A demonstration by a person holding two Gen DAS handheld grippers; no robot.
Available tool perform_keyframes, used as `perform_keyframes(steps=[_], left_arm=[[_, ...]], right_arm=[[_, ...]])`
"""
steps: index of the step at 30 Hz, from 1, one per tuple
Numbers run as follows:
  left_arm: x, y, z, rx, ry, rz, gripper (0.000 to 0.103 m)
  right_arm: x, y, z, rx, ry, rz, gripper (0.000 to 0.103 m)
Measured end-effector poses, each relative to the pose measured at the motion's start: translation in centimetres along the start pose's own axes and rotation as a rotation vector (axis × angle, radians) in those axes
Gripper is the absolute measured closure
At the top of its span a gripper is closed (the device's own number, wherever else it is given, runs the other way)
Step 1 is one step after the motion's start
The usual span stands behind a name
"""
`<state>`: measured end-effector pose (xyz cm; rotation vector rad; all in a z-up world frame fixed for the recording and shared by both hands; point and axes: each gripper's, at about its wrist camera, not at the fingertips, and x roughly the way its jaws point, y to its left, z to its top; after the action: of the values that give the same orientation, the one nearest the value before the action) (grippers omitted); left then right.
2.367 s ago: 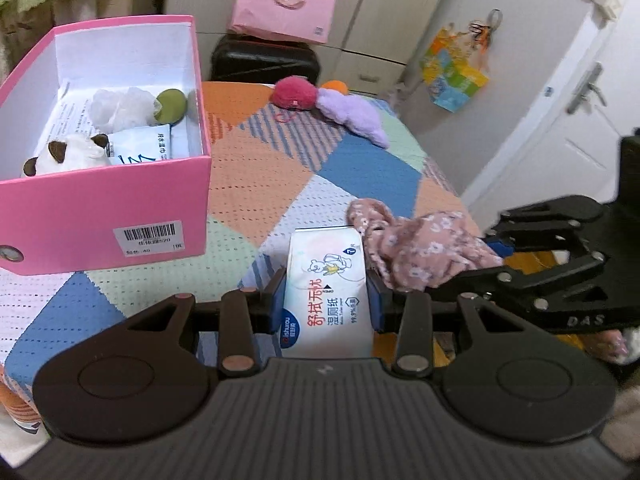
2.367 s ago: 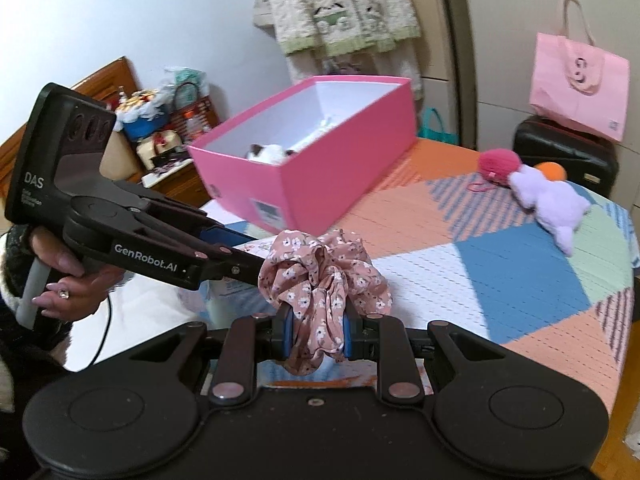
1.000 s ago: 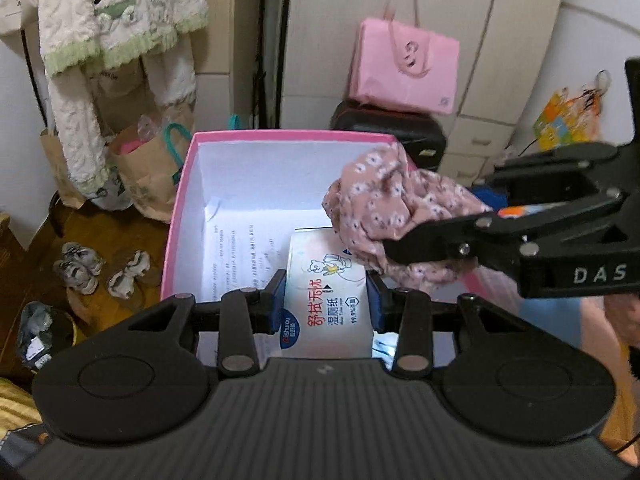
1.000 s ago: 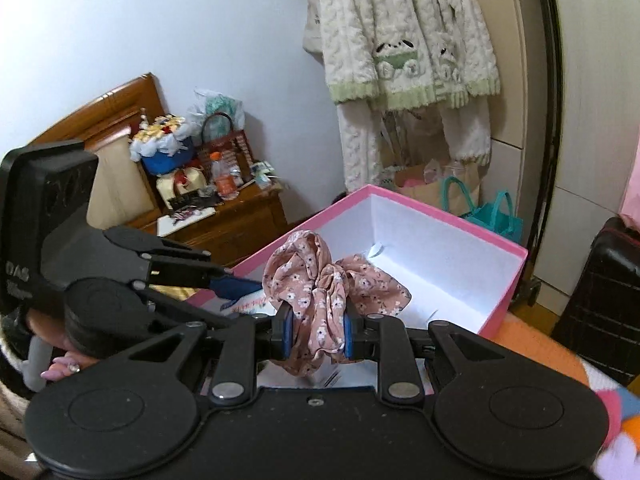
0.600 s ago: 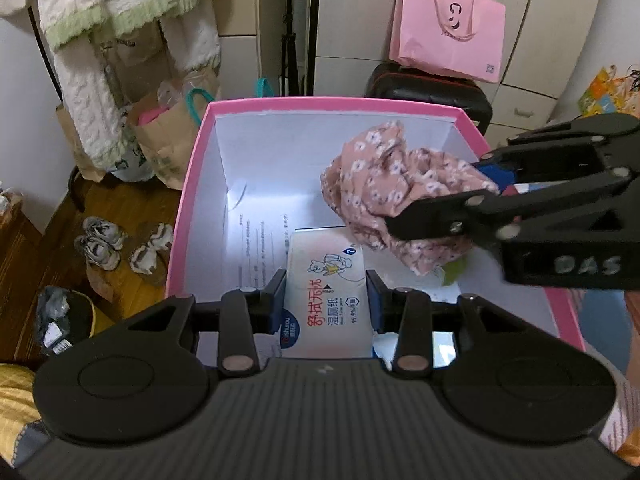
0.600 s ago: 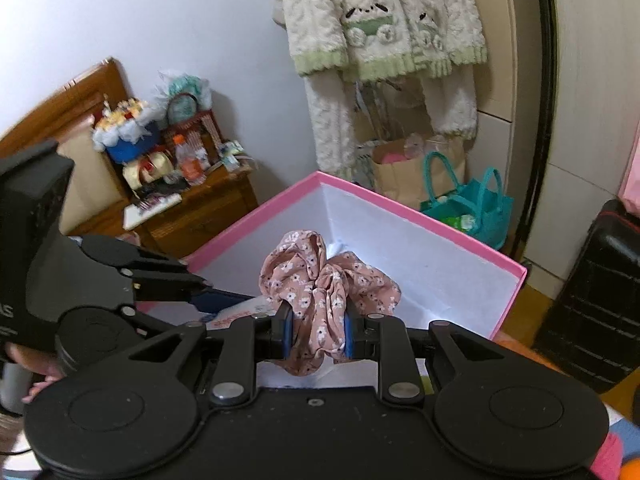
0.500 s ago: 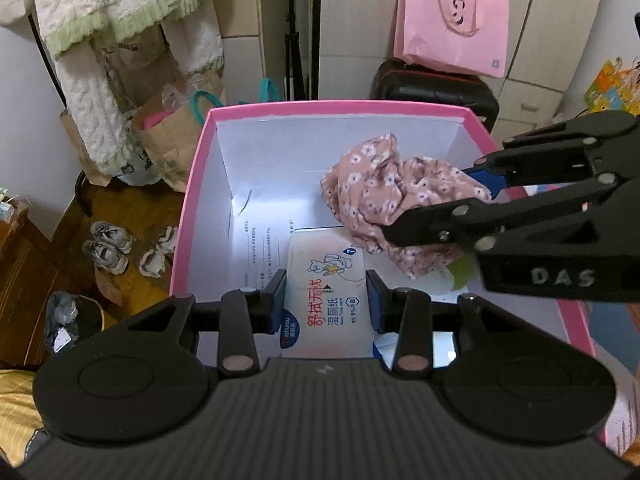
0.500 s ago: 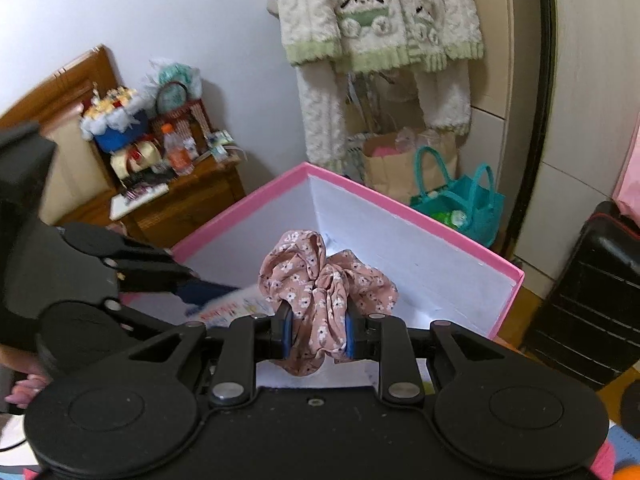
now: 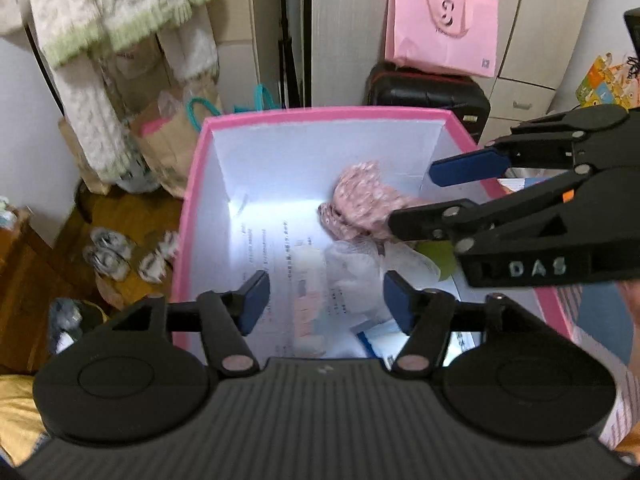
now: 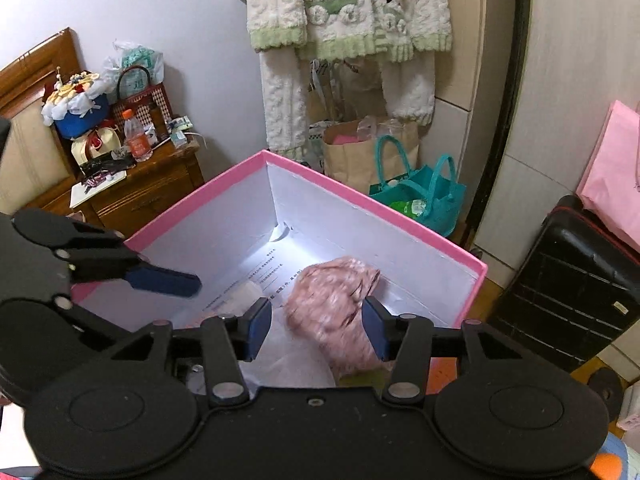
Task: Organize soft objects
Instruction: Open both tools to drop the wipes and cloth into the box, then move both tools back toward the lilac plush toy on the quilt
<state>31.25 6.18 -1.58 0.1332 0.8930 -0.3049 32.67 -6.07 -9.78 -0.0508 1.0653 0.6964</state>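
Blue pads on our left gripper [image 9: 325, 302] stand wide apart with nothing between them, low in the frame over the box [image 9: 192, 200]. Our right gripper [image 10: 316, 328] gapes too, and the scrunchie [image 10: 336, 304] sits loose between its pads, blurred, inside the box. A blurred wipes pack [image 9: 306, 292] shows at centre on the box floor. To do this release well, we lift both tools straight up, jaws wide, so no pad snags the cloth or the pink rim.
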Motion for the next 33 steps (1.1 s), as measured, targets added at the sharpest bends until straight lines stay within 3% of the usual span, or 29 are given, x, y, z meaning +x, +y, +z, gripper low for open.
perform_keyframes(steps=[6,13,19,27,33], left_arm=[[-4.2,-0.4,-1.3,0.04,-0.047,0.023,0.031],[-8.0,-1.1,-2.9,0.074,-0.079,0.029,0.015],[-10.4,-2.1,-4.4,0.1,-0.082,0.01,0.013],[-14.0,-3.6,-6.1,0.15,-0.108,-0.013,0.008],[-16.3,-4.5,-7.4,0.185,-0.135,-0.032,0.007]], right_arm=[[-3.6,0.7,-1.2,-0.013,-0.012,-0.008,0.047],[-7.9,2.6,-2.8,-0.04,-0.034,-0.006,0.047],[-10.4,4.9,-4.3,-0.084,-0.026,-0.047,0.045],[-14.8,7.8,-6.2,-0.125,-0.073,-0.037,0.041],[-17.1,9.0,-7.6,-0.147,-0.09,-0.043,0.027]])
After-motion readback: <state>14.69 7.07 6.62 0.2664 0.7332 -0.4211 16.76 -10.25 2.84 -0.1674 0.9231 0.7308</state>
